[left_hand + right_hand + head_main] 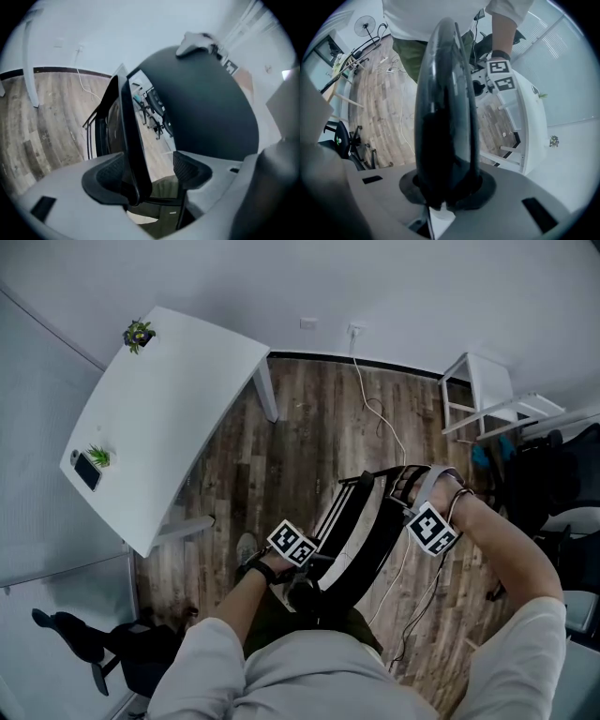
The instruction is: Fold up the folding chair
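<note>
The folding chair (361,521) is black, with pale stripes along its frame. The floor (309,418) has a pattern of wood planks in mixed brown and grey. The table (169,399) is white, the small plants (139,334) on it are green, and the phone (86,471) is dark. The left gripper (150,171) and the right gripper (446,187) are light grey with black pads (110,176); each marker cube (292,545) carries black-and-white squares. The shirt (309,676) is white and the trousers (405,51) are olive green.

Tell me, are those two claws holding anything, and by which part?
The right claw is clamped on the rounded black edge of the folding chair. The left claw grips nothing: a thin chair edge sits between its open jaws.
</note>
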`<state>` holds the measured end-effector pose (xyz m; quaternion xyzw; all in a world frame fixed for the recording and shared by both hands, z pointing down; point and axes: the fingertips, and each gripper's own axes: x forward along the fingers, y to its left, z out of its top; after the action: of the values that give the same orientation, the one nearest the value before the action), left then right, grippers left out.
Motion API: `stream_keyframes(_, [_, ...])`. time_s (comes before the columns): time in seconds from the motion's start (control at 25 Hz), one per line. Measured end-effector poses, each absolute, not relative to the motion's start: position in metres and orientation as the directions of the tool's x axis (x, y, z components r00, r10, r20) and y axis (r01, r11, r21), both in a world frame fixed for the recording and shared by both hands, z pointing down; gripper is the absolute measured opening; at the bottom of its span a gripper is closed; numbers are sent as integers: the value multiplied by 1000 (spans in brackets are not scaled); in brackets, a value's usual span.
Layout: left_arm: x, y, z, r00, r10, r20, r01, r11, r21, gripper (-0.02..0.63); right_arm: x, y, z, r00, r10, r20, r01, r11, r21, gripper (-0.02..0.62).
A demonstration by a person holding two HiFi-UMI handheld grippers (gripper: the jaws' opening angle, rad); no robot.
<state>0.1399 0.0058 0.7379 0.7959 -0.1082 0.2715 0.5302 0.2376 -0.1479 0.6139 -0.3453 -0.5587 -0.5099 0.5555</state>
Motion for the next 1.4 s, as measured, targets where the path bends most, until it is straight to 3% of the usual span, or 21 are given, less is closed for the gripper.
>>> stream_keyframes(0.12, [124,-7,699,853,23,521,-467,-412,783,331,242,-147,614,-146,-180,973,952,243,188,92])
stream_keyframes(0.36, [117,-4,625,853,-30,521,-467,-489,736,349,249,-145,614,-144,-177,974,951,247,186,92])
stream_keyframes(0.76, [176,19,539,826,-54,562,-486,-574,659,393,245,-146,614,-138,-170,976,952,247,178,91])
stream_keyframes(1.16, [199,38,563,631,-69,773,-660,-571,488,413,237,-148,616,-134,-164,977,951,256,173,92])
stream_keyframes(1.4, [205,47,595,514,-17,857,-683,-613,398,411,232,-150,615,-122,-163,979,953,257,161,94])
